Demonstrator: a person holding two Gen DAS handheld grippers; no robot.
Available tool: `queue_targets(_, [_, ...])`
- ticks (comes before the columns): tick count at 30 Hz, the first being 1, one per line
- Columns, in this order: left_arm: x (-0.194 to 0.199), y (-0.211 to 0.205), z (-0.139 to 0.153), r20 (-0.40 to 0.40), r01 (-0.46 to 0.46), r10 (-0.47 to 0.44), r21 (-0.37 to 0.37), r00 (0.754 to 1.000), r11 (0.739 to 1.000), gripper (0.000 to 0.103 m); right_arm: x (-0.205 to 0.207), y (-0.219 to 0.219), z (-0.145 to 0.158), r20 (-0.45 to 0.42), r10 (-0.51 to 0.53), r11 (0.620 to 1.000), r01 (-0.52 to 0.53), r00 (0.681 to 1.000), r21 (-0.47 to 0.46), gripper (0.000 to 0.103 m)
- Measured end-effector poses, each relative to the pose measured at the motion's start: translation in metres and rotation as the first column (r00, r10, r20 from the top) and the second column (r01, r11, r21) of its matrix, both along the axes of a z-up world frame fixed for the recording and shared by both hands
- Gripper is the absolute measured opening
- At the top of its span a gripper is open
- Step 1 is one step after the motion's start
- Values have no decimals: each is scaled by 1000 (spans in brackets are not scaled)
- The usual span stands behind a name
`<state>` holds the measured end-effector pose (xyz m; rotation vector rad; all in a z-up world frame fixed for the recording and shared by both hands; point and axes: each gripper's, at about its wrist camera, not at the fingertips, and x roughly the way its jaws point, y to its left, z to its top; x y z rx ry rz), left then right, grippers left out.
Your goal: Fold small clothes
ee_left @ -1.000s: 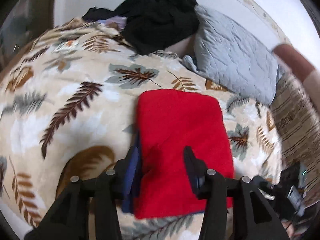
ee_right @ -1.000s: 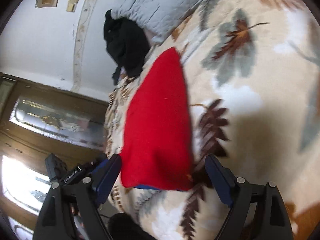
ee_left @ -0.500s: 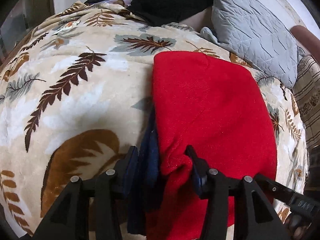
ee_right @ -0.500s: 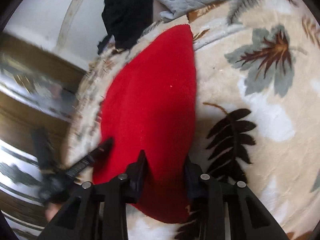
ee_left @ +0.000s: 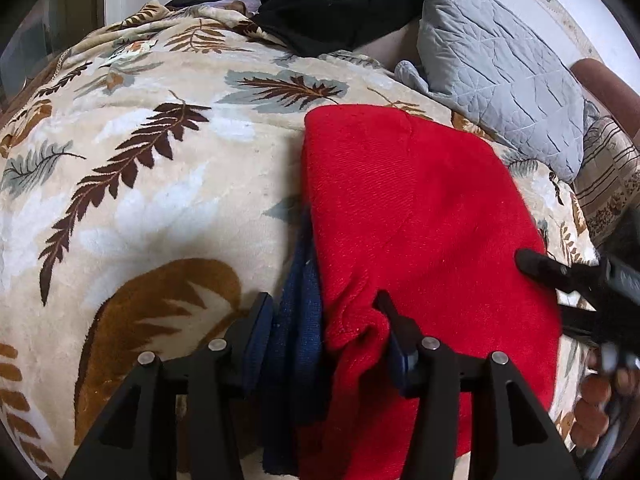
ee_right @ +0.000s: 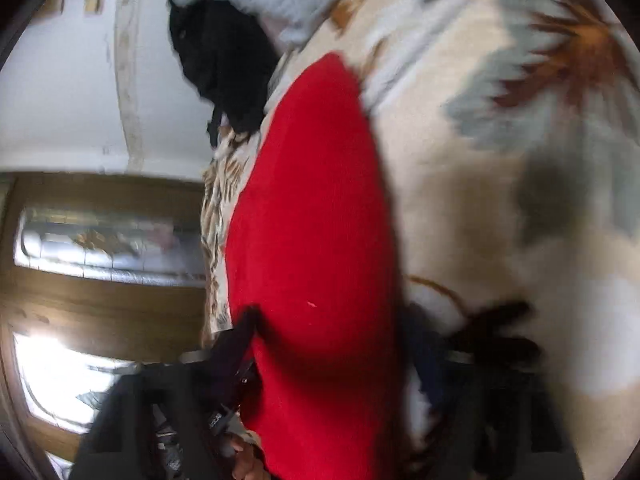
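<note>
Red folded garment (ee_left: 420, 220) lies on leaf-print blanket (ee_left: 140, 200) over bed, straight ahead of our left claw (ee_left: 324, 320). Left claw jaws just opening, yet near corner of red cloth and navy layer (ee_left: 300, 320) bunched between them, pads pressing. Our right claw (ee_right: 340, 360) blurred, straddling opposite edge; jaws just opening, grip: cannot tell. Grey pillow (ee_left: 500, 80) and black clothes (ee_left: 332, 4) well beyond.

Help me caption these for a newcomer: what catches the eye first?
The bright red cloth lies folded mid-bed on the leaf-print blanket, its near corner between the fingers of the left hand-held gripper. Behind it sit a grey pillow and a black clothes pile.
</note>
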<state>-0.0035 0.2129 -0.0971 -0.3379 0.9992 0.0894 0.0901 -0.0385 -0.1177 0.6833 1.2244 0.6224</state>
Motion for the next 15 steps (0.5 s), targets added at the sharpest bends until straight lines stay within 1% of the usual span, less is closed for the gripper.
queue_targets(1, [0,1,-1,1,0,0,-3,1000,1000,56,-10,11,19,82,31,993,-21,996,-116,48])
queue_targets(2, [0,1,-1,-1,-3,3,-7,1000,1000,56,-19,19,32,142,59,980,-31,988,-195,47])
queue_targets(3, [1,1,1,-5,-3,3,-16,1000,1000,56,-23,28,35,179,86,964,-36,980,-265,47])
queue_targets(4, [1,1,5,-10,-8,8,-22,1000,1000,55,-21,30,29,166,92,955,-40,982,-295,47])
queue_targets(5, [0,0,11,-7,-14,14,-20,1000,1000,54,-16,27,21,140,75,960,-34,987,-279,47])
queue_targets(6, [-2,-2,18,11,-19,19,-12,1000,1000,54,-12,22,17,126,59,971,-28,990,-238,47])
queue_targets(7, [-4,-6,28,54,-9,10,-2,999,1000,54,-11,19,17,124,62,976,-34,990,-214,48])
queue_targets(9, [-5,-13,31,89,21,-23,16,996,1000,54,-11,16,15,114,60,984,-39,992,-175,54])
queue_targets(10, [0,-18,24,56,44,-47,54,997,998,54,-9,12,14,100,51,990,-37,994,-140,60])
queue_targets(11, [5,-20,11,3,54,-55,77,998,996,56,-6,7,13,81,33,995,-25,996,-93,63])
queue_targets(12, [5,-16,2,-2,49,-49,55,999,997,58,-6,2,12,68,15,998,-11,998,-61,63])
queue_targets(13, [2,-9,0,20,31,-32,18,999,999,61,-4,-5,10,47,-18,1000,19,999,-7,66])
queue_targets(14, [2,-6,-1,13,27,-27,-3,1000,1000,61,-1,-10,8,29,-51,998,49,998,46,69])
queue_targets(15, [2,-3,-1,9,26,-25,-21,1000,999,61,1,-17,7,17,-71,995,70,997,75,69])
